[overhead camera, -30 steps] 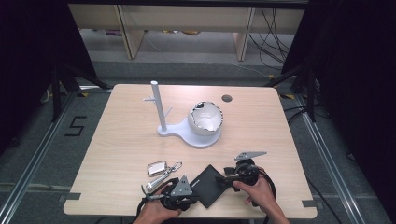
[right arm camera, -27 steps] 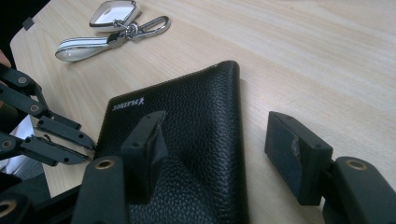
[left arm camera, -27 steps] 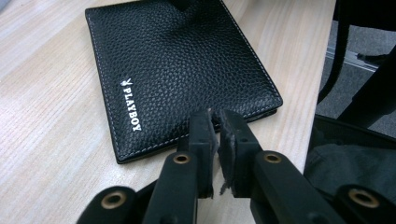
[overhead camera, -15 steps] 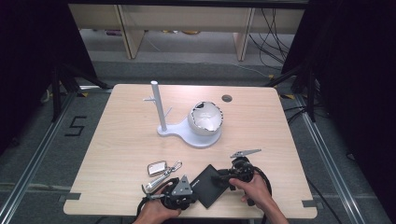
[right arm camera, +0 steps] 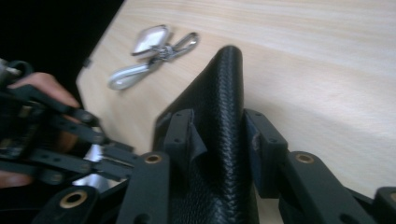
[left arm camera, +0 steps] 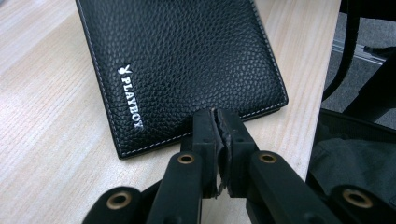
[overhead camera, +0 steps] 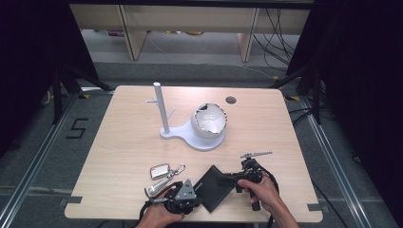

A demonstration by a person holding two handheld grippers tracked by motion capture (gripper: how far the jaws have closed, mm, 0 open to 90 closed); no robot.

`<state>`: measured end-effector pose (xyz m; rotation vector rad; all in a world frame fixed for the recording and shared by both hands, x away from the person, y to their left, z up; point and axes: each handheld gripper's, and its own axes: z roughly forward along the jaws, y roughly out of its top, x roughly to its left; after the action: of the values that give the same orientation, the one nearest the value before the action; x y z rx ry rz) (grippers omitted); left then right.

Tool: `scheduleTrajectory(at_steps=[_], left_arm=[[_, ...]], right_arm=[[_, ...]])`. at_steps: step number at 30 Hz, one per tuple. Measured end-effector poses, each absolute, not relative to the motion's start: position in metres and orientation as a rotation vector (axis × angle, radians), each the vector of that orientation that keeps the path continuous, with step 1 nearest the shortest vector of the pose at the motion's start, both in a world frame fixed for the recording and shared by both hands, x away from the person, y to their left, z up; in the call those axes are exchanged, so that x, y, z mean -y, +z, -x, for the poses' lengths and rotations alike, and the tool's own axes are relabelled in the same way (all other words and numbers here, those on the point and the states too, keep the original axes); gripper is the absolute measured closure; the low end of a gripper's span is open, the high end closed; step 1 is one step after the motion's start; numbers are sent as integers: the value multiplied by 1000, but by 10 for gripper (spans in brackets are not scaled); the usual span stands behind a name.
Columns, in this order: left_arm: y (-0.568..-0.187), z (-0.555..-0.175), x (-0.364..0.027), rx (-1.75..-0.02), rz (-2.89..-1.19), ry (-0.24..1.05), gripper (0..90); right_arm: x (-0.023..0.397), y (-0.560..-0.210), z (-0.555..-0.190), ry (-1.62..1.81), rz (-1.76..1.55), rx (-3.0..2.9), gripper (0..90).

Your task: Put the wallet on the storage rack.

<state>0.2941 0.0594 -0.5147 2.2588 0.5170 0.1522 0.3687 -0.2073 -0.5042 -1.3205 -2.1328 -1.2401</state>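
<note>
A black pebbled-leather wallet with white stitching [overhead camera: 212, 186] is lying near the front edge of the counter [overhead camera: 128, 142], a little right of its middle, between the person's two hands. The left tongs [left arm camera: 218, 122] are pressing their jaws together at the wallet's near edge; in the left gripper view the tips are meeting right at the stitched border, and it is hard to tell whether any leather is actually caught between them. The right tongs [right arm camera: 218, 135] are straddling the wallet's rounded spine from the opposite side, the jaws closing on the folded leather and lifting that edge off the wood.

A silver key fob with a clip and metal keys [overhead camera: 164, 173] is lying just left of the wallet, close to the left hand [overhead camera: 159, 216]. Toward the middle of the counter, a white stand with an upright post [overhead camera: 161, 110] is sharing its base with a white-and-silver ball-shaped object [overhead camera: 209, 120], well apart from the hands.

The main risk appears to be the left grip: with so thin a bite at the border, the wallet could be slipping free if the two hands are pulling apart to open it. The right jaws are holding a smooth curved spine, which could also be sliding out under a twist. Being so close to the front edge, a released wallet might be dropping off the counter.
</note>
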Motion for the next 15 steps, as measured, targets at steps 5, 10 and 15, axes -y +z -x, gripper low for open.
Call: scheduleTrajectory(at_steps=[5, 10, 15], left_arm=[[-514, -296, -60, -488, -2287, 157, 833], [-512, -293, -60, -469, -2292, 144, 770], [-508, -292, -61, -487, -2257, 149, 583]], right_arm=[[202, -494, -362, -1274, 1293, 2119, 733], [198, -491, -360, -1349, 1241, 2146, 756], [196, -483, -357, -1423, 1201, 2139, 773]])
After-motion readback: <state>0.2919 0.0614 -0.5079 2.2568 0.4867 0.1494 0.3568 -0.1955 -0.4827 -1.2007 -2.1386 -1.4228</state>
